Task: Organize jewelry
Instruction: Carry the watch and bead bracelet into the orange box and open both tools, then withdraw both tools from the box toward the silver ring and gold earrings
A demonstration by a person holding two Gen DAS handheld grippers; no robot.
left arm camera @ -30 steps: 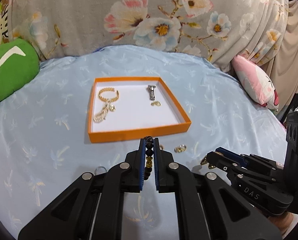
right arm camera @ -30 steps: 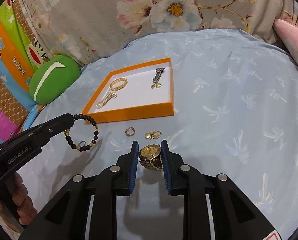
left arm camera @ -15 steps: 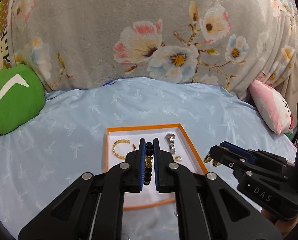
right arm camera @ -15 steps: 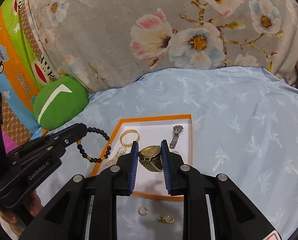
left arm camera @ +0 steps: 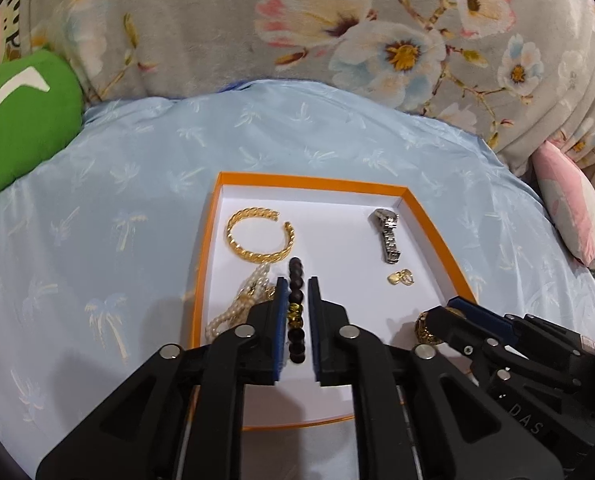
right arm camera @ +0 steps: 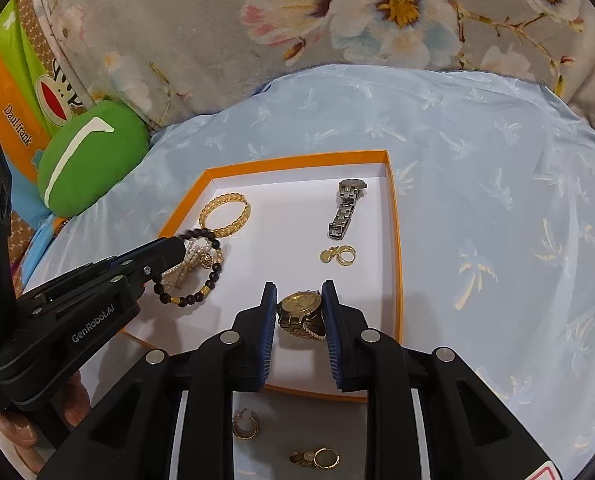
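Note:
An orange-rimmed white tray [left arm camera: 437, 226] [right arm camera: 393, 216] lies on the blue cloth. In it are a gold cuff bracelet [left arm camera: 259, 240] [right arm camera: 225, 210], a pearl strand [left arm camera: 237, 300] [right arm camera: 185, 268], a silver watch [left arm camera: 389, 234] [right arm camera: 345, 208] and gold earrings [left arm camera: 401, 278] [right arm camera: 337, 255]. My left gripper [left arm camera: 296, 280] [right arm camera: 177, 246] is shut on a black bead bracelet [left arm camera: 296, 312] [right arm camera: 193, 280], hanging over the tray's left side. My right gripper [right arm camera: 299, 294] [left arm camera: 437, 316] is shut on a gold watch [right arm camera: 301, 314] [left arm camera: 423, 326] over the tray's near part.
Loose gold earrings [right arm camera: 247, 428] [right arm camera: 315, 458] lie on the cloth in front of the tray. A green cushion [left arm camera: 21, 120] [right arm camera: 89, 156] sits at the left, a pink pillow [left arm camera: 569, 216] at the right, a floral blanket [left arm camera: 297, 20] behind.
Both grippers have moved forward and down over the tray, each still holding its piece. The tray now looks much closer and the loose earrings lie behind the fingertips.

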